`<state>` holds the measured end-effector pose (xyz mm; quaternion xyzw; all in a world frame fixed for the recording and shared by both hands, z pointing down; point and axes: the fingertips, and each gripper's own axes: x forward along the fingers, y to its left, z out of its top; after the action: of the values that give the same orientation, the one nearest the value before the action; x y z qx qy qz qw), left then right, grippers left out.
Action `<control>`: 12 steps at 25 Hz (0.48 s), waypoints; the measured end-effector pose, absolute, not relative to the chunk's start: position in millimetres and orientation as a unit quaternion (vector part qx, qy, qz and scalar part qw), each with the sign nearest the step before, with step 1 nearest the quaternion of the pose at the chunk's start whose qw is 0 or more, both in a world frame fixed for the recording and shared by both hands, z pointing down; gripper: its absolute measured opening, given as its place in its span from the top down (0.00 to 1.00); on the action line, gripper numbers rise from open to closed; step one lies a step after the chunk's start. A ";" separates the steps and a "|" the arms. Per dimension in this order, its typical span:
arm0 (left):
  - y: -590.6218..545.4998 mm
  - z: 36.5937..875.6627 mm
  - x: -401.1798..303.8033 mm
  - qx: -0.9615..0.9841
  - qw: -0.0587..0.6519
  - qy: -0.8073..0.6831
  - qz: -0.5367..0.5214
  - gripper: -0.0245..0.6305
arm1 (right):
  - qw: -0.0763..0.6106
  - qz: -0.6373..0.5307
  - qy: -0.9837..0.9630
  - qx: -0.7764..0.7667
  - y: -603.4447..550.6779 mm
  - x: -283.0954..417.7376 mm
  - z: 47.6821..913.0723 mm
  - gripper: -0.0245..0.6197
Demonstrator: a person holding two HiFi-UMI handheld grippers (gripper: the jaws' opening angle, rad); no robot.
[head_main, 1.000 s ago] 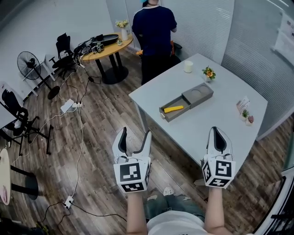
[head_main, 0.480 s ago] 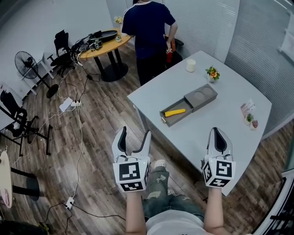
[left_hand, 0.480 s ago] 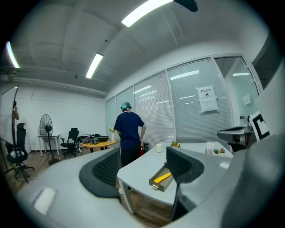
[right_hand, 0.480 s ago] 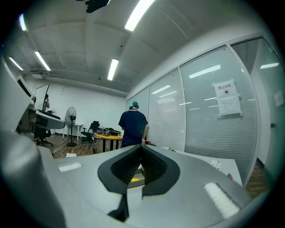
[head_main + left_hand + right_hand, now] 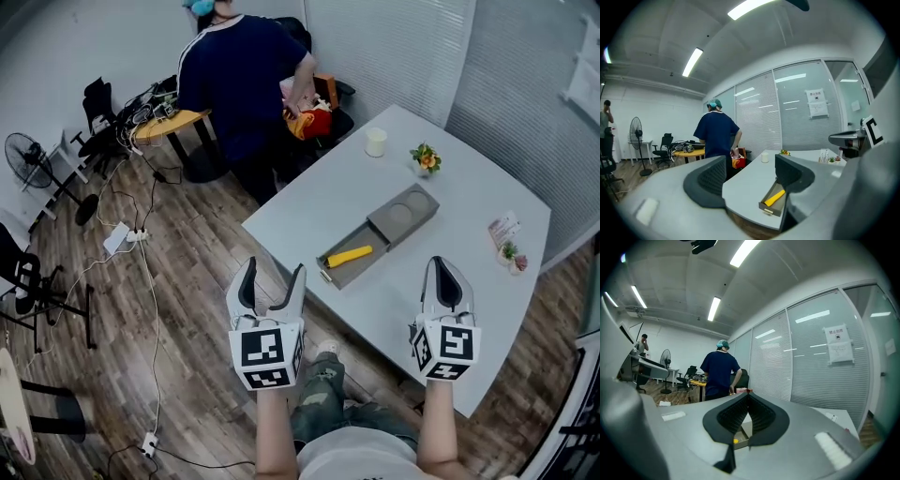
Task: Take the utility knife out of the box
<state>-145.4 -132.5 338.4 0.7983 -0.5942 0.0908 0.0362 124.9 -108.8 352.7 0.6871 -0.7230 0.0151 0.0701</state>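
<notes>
The room is an office with a wood-plank floor (image 5: pixel 187 281), glass partitions with blinds, and a round table, a fan, chairs and cables along the left side. A person in a dark blue top (image 5: pixel 239 80) is bent over something just off the far left corner of the grey table (image 5: pixel 328 202).

The box (image 5: pixel 412 217) lies mid-table. Its tray is slid out of the sleeve toward the near edge, and the tray's end sits close to that edge. A pull or a clumsy nudge could drag the loose tray further out, or over the edge. This seems to me the main risk.

Both grippers hang over the floor, short of the table and well apart from the box. The left gripper (image 5: pixel 272 272) has its jaws spread wide with nothing between them. The right gripper (image 5: pixel 443 267) has its jaws pressed together on nothing, so it would have to open first if it is to steady the box.

The yellow utility knife (image 5: pixel 349 254) lies flat in the open tray, lengthwise between the low walls. A jaw coming in off-line would likely catch a wall and lift the tray instead of the knife.

A white cup (image 5: pixel 376 142) and a small flower pot (image 5: pixel 427 157) stand near the far edge, clear of any likely reach.
</notes>
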 end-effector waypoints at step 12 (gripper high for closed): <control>-247.7 343.7 -123.8 0.835 0.033 -0.539 0.106 0.47 | 0.075 0.022 -0.690 0.719 -200.7 131.0 353.9 0.94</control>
<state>-123.8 -247.7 343.7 0.8347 -0.5394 0.1056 0.0328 131.0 -200.7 353.9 0.7193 -0.6903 0.0223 0.0753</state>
